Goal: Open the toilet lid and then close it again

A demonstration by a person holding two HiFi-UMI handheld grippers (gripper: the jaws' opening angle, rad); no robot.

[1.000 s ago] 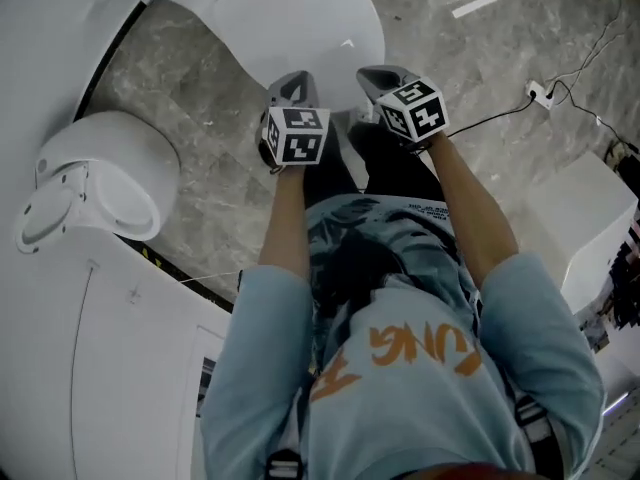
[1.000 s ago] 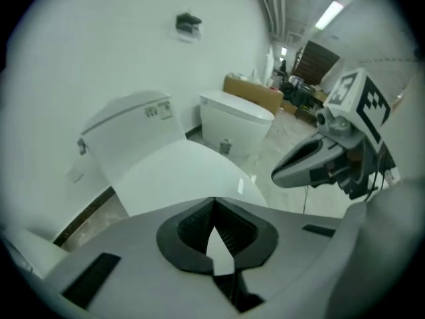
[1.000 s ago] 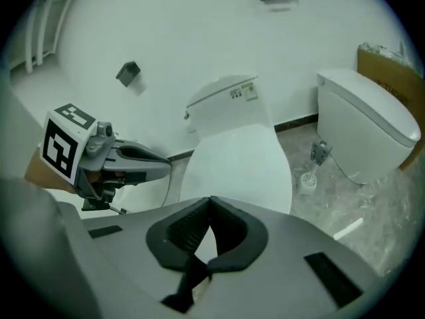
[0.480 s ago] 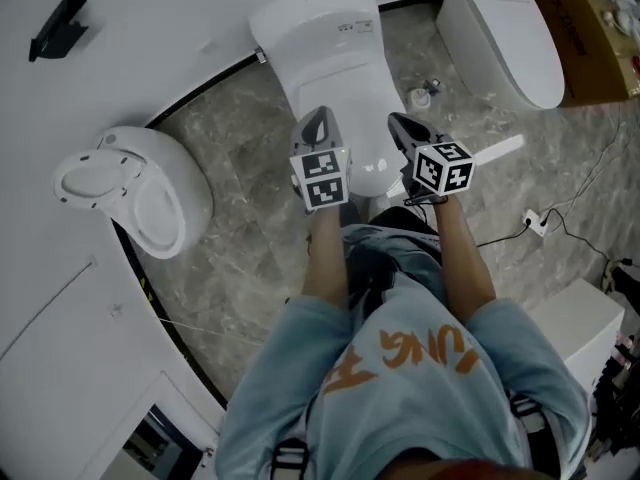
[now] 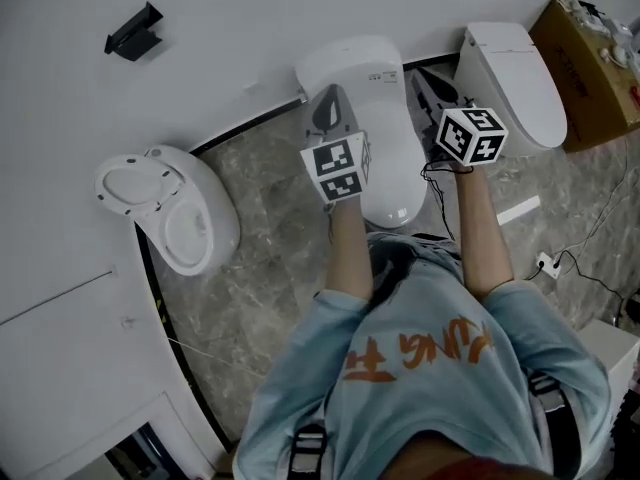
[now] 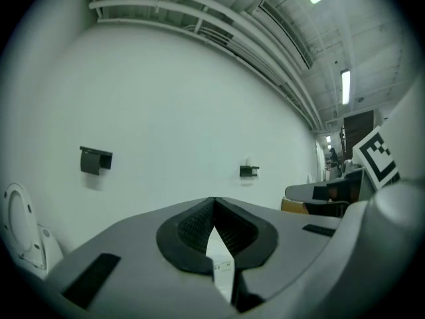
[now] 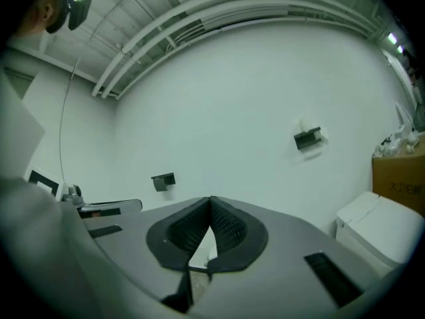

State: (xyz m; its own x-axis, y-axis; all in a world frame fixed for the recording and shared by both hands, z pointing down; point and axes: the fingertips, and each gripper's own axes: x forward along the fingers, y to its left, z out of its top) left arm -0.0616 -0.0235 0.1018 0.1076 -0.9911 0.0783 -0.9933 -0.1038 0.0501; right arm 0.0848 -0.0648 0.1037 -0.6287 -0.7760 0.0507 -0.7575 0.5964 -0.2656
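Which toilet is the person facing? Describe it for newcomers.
Three white ceramic toilets stand along the white wall. Take the middle toilet, straight ahead of the person. Its lid is down, unlike the open left toilet, and the right toilet adjoins a brown cardboard box.

ahead: wall (image 5: 250, 28) | below: toilet (image 5: 395, 178) | left: floor (image 5: 270, 218) free — right: second toilet (image 5: 510, 78)

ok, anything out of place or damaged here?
Nothing spilled or broken. Only the left toilet has its lid up; the middle toilet and right toilet are closed. A plug and cable lie loose on the floor.
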